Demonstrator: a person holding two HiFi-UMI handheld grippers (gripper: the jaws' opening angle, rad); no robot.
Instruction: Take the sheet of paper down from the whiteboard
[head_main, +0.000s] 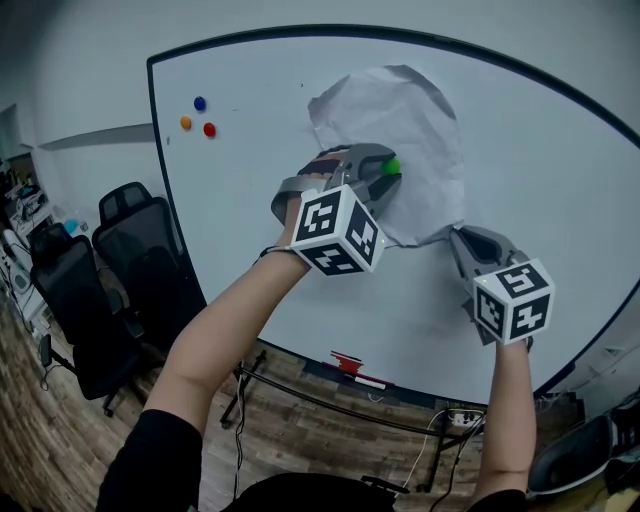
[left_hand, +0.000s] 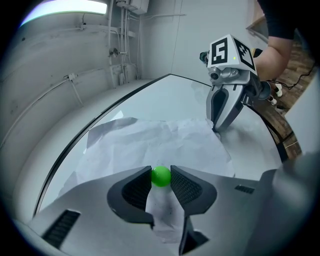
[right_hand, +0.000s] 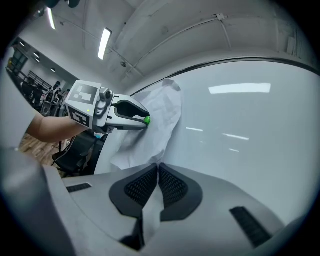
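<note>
Presently the task is under way but not complete. The right hand-held gripper (right_hand: 157, 172) has its jaws together, pinching the lower corner of the sheet of paper (head_main: 395, 130). The left hand-held gripper (left_hand: 161, 181) is clamped on the green magnet (left_hand: 161, 175), with a pad against each side. That magnet pins the sheet at its left side.

The sheet is still on the whiteboard (head_main: 250, 220), crumpled and not lying flat. No second magnet is visible on it. Judged remaining: lift the green magnet clear, then draw the sheet off the board.

A blue magnet (head_main: 200, 103), an orange magnet (head_main: 185, 122) and a red magnet (head_main: 209, 129) sit at the board's upper left, well apart from the sheet. A red item (head_main: 347, 362) lies on the ledge below. Black office chairs (head_main: 140, 240) stand to the left on the wooden floor (head_main: 60, 450). Nothing obstructs either hand-held gripper.
</note>
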